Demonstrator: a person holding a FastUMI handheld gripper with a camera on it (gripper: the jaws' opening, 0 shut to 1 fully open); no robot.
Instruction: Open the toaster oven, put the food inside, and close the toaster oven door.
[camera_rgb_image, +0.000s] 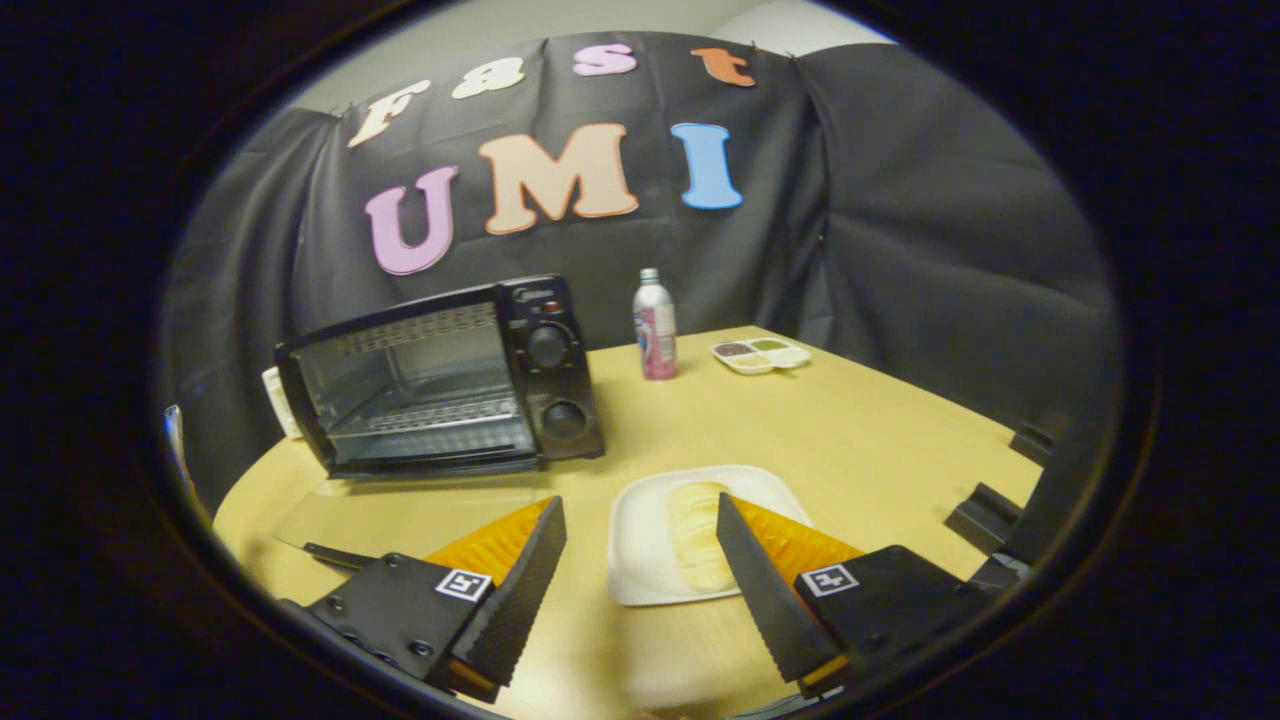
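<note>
Reaching for the food (697, 535) looks like the step in hand: one pale piece of bread lies on one white plate (640, 560) near the table's near edge, and the gripper (640, 510) hovers over it with its fingers spread wide and nothing between the pads. The bread sits just ahead of the fingers, closer to the right one. The next move, I judge, calls for lowering and centring the fingers on the bread, then closing gently so it does not crush. One toaster oven (445, 375) stands toward the table's (850, 440) far left edge, its glass door (420, 510) already folded down flat. Further back, near the far edge, stand one bottle (655, 328) and one small divided dish (762, 354).
</note>
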